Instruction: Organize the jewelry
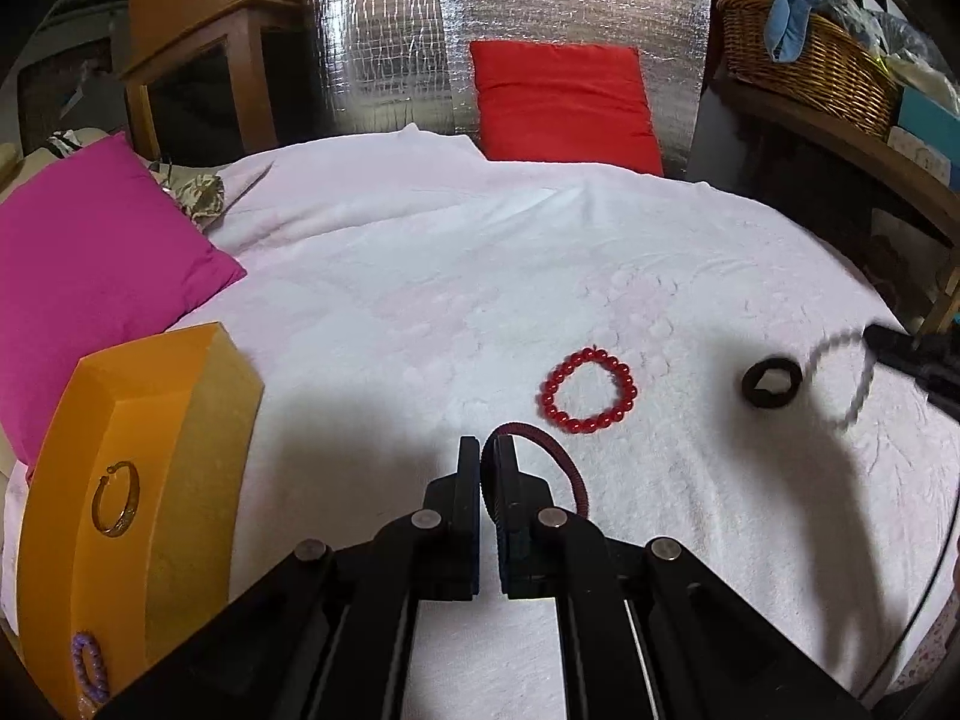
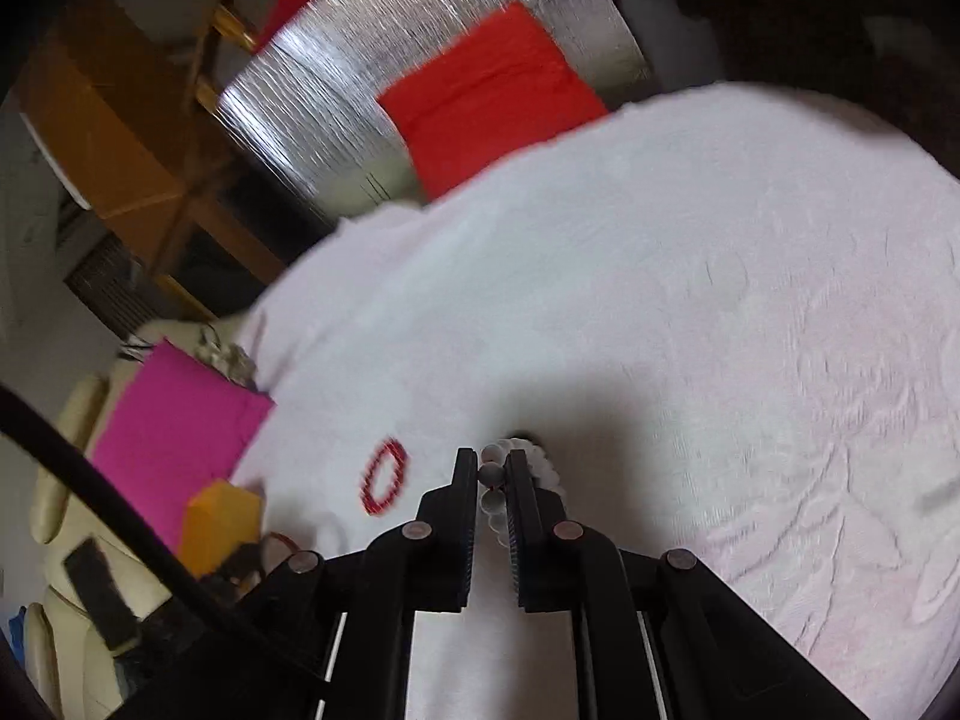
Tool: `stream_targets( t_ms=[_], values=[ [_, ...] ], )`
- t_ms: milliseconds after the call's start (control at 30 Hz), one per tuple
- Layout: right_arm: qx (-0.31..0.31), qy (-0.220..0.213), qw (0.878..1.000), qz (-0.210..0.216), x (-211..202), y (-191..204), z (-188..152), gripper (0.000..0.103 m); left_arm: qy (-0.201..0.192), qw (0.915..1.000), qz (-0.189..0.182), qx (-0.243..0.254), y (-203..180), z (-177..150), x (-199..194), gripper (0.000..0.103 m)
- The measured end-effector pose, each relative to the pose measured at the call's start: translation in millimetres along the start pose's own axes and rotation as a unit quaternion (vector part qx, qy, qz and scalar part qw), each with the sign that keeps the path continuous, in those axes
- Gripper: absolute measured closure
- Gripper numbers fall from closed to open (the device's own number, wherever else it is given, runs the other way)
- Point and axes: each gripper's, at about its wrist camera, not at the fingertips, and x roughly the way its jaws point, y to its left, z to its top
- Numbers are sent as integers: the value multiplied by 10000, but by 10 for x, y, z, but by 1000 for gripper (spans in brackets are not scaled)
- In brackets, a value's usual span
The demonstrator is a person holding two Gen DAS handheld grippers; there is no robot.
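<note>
My left gripper [image 1: 487, 450] is shut on a dark red cord bracelet [image 1: 555, 457], held above the white cloth [image 1: 420, 276]. A red bead bracelet [image 1: 589, 389] lies on the cloth just ahead; it also shows in the right wrist view [image 2: 384, 478]. A black ring-shaped band [image 1: 772, 382] lies further right. An orange box [image 1: 129, 516] at the left holds a gold bangle [image 1: 116, 499] and a purple bead bracelet [image 1: 90, 667]. My right gripper [image 2: 493, 461] is shut on a white bead bracelet [image 2: 543, 468]; it shows blurred in the left wrist view [image 1: 840, 372].
A magenta cushion [image 1: 90, 264] lies at the left and a red cushion [image 1: 564, 102] at the back against silver foil [image 1: 384, 36]. A wicker basket [image 1: 804, 66] stands on a shelf at the right. A wooden cabinet [image 1: 198, 78] stands at the back left.
</note>
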Motion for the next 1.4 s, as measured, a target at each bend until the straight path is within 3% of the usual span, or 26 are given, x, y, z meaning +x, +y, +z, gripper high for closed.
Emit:
stream_targets(
  t_ms=[100, 233, 333, 433, 467, 500, 533, 600, 667, 700, 800, 833, 867, 933, 967, 1033, 1067, 1133, 1200, 1300, 1400],
  values=[
    [-19, -191, 9982, 560, -86, 60, 27, 93, 42, 10000, -50, 45, -54, 1, 29, 99],
    [-390, -138, 9991, -125, 4, 159, 1, 93, 81, 9999, -57, 33, -73, 4, 51, 99],
    [96, -73, 9979, 643, -40, 112, 45, 93, 66, 10000, -63, 18, -75, 7, 42, 99],
    [-179, -459, 9887, 1413, -244, 308, 58, 93, 62, 10000, -65, 23, -67, 0, 36, 99],
    [-267, -501, 9888, 1379, -262, 351, 43, 93, 70, 10000, -53, 30, -63, -2, 40, 99],
    [-458, -523, 9926, 994, -243, 417, 26, 93, 81, 10000, -36, 32, -53, -3, 45, 99],
    [-772, -467, 9956, 269, -149, 480, -1, 93, 88, 10000, -26, 23, -41, -4, 47, 99],
    [-833, -25, 9961, -284, 74, 443, -45, 93, 99, 9999, -11, -13, -9, -2, 49, 99],
    [-173, 347, 9992, -58, 174, 257, -40, 93, 88, 9999, 12, -48, 19, 6, 43, 99],
    [-43, 301, 9995, 58, 142, 218, -24, 93, 84, 9999, 9, -68, 31, 10, 41, 99],
    [255, -193, 9941, 1039, -133, 128, 64, 93, 91, 9999, -2, -71, 39, 10, 44, 99],
    [328, -346, 9918, 1188, -201, 104, 93, 93, 104, 9999, -1, -53, 37, 7, 52, 99],
    [286, -399, 9938, 999, -217, 110, 105, 93, 122, 9999, -4, -43, 33, 2, 60, 99],
    [-107, -256, 9996, -19, -107, 132, 92, 93, 145, 9999, -18, -46, 40, -1, 66, 99],
    [38, 40, 9999, -86, 11, 77, 63, 93, 151, 9999, -14, -59, 47, -1, 68, 99],
    [658, 286, 9955, 619, 86, -30, 41, 93, 155, 9998, 0, -95, 74, 2, 69, 99],
    [651, 219, 9937, 886, 53, 12, 44, 93, 162, 9998, 9, -118, 88, 1, 73, 99],
    [129, -44, 9950, 990, -61, 219, 54, 93, 189, 9997, 29, -117, 98, -6, 85, 99],
    [-28, 199, 9939, 1084, 22, 323, 33, 92, 249, 9996, 43, -89, 104, -19, 108, 99],
    [-192, 672, 9970, 342, 264, 292, -43, 91, 298, 9995, 46, -95, 137, -24, 120, 99],
    [0, 1144, 9927, -386, 444, 89, -34, 89, 332, 9993, 76, -157, 200, -16, 133, 99]
  ],
)
